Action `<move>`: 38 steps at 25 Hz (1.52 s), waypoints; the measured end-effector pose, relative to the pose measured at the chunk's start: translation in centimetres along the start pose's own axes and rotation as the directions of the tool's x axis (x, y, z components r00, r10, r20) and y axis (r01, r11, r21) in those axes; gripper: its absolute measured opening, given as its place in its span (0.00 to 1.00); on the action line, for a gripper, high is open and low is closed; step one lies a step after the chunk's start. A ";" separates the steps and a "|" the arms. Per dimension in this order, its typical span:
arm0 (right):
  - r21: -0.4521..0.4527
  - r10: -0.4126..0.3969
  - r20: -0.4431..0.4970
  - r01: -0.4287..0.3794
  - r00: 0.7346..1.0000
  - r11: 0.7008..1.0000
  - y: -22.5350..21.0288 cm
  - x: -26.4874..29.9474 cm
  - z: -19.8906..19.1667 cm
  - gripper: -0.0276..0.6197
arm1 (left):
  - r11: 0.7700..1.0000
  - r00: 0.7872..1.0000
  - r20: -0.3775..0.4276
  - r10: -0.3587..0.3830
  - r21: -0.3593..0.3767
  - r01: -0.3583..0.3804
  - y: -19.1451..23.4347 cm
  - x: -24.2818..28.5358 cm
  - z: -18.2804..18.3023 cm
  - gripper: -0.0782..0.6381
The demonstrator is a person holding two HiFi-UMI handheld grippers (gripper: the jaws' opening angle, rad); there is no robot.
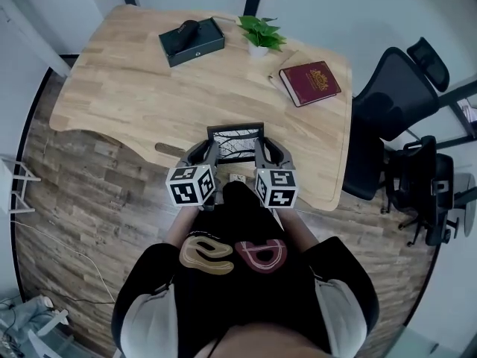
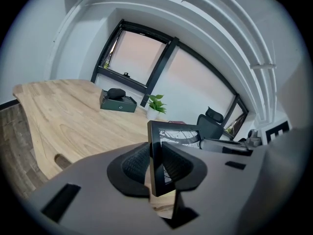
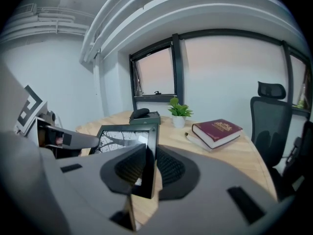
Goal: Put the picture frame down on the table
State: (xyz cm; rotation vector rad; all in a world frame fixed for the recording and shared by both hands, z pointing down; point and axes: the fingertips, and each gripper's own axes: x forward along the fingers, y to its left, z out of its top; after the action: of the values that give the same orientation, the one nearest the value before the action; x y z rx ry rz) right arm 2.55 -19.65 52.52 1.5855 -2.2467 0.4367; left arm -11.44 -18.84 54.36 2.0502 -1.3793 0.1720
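A black picture frame [image 1: 236,142] with a black-and-white print is held above the near edge of the wooden table [image 1: 127,88]. My left gripper [image 1: 212,155] is shut on the frame's left side, and my right gripper [image 1: 260,154] is shut on its right side. In the left gripper view the frame's edge [image 2: 155,163] stands pinched between the ribbed pads [image 2: 136,164]. In the right gripper view the frame [image 3: 128,140] is pinched the same way, and its print faces up and toward me. The frame's back stand shows below the jaws.
A black box [image 1: 191,41] with a dark object on it sits at the table's far side. A small potted plant [image 1: 261,34] stands beside it, and a dark red book [image 1: 310,83] lies to the right. Black office chairs [image 1: 402,118] stand off the table's right edge.
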 end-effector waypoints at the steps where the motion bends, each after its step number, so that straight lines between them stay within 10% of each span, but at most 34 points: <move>1: -0.004 0.004 -0.002 -0.004 1.000 1.000 -0.2 0.7 0.5 0.16 | 1.000 1.000 -0.001 0.007 -0.004 -0.007 0.3 0.6 0.5 0.23; 38: 0.003 0.087 -0.192 -0.088 0.978 0.996 -8.2 22.7 6.2 0.16 | 0.982 0.975 -0.124 0.182 -0.022 -0.186 6.8 19.6 10.0 0.22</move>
State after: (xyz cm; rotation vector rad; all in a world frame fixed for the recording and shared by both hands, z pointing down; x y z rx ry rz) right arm 2.58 -43.99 57.68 1.3818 -2.1735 0.5808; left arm -11.12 -41.52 58.32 1.8512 -1.4849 0.3459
